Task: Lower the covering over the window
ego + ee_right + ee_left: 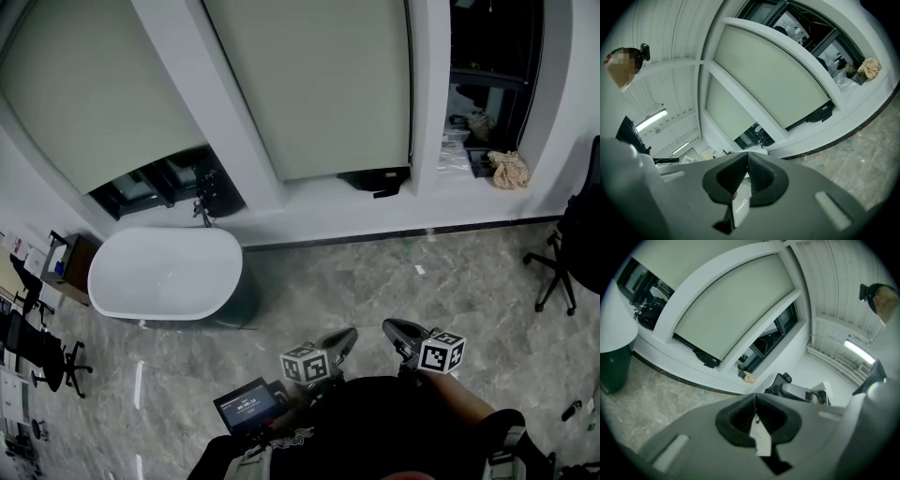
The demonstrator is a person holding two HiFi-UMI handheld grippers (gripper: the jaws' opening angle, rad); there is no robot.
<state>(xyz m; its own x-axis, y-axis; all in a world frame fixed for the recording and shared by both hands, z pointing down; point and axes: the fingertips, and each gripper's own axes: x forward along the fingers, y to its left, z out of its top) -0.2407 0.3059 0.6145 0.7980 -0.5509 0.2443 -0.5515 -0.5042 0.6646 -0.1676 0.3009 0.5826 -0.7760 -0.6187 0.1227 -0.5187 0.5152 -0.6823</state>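
Pale green roller blinds hang over two windows in the head view: the middle blind (309, 84) reaches almost to the sill, and the left blind (84, 94) stops short of a dark strip of glass. A third window (492, 56) on the right is uncovered. My left gripper (345, 337) and right gripper (394, 328) are low in that view, side by side and well back from the wall, both shut and empty. The left gripper view shows its jaws (755, 397) closed below the middle blind (736, 310). In the right gripper view the jaws (747, 154) are also closed, with the same blind (773, 79) above.
A white bathtub (164, 272) stands under the left window with a dark faucet (202, 202) behind it. A black office chair (572, 253) is at the right; more chairs (37, 347) and a small table (70, 262) are at the left. A crumpled cloth (509, 169) lies on the right sill.
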